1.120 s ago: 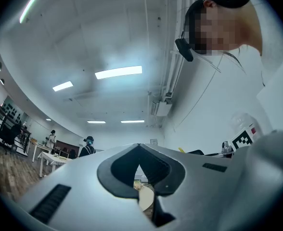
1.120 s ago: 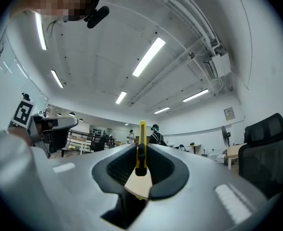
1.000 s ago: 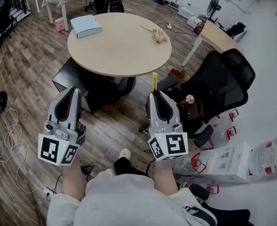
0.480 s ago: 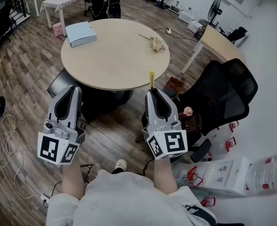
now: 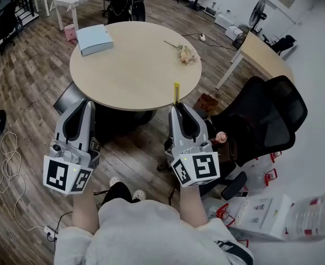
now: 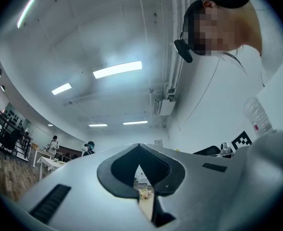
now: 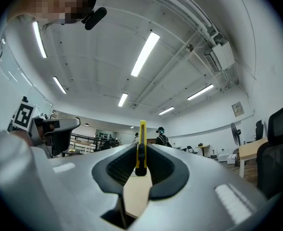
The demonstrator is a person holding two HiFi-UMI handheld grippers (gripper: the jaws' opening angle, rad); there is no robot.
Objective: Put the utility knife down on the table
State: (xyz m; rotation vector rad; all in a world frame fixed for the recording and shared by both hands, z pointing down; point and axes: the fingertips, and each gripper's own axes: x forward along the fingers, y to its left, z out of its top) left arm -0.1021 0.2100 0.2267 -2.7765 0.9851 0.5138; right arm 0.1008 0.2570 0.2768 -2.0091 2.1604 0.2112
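A thin yellow utility knife point(image 5: 177, 93) stands upright out of my right gripper point(image 5: 179, 107), which is shut on it. Its tip overlaps the near edge of the round beige table point(image 5: 135, 65). In the right gripper view the knife point(image 7: 142, 148) rises between the two dark pads point(image 7: 166, 174), with a black slider on its front. My left gripper point(image 5: 84, 105) is held level with it to the left, below the table's near edge; its jaws meet at the tip and hold nothing point(image 6: 137, 147).
On the table lie a light-blue box point(image 5: 94, 39) at the far left and a bunch of dried flowers point(image 5: 185, 53) at the far right. A black office chair point(image 5: 262, 120) stands to the right. Cables point(image 5: 8, 153) trail on the wooden floor.
The table has come nearer to both grippers as I step forward. The knife's tip now overlaps the table's near edge. Both grippers keep their pose and grip.
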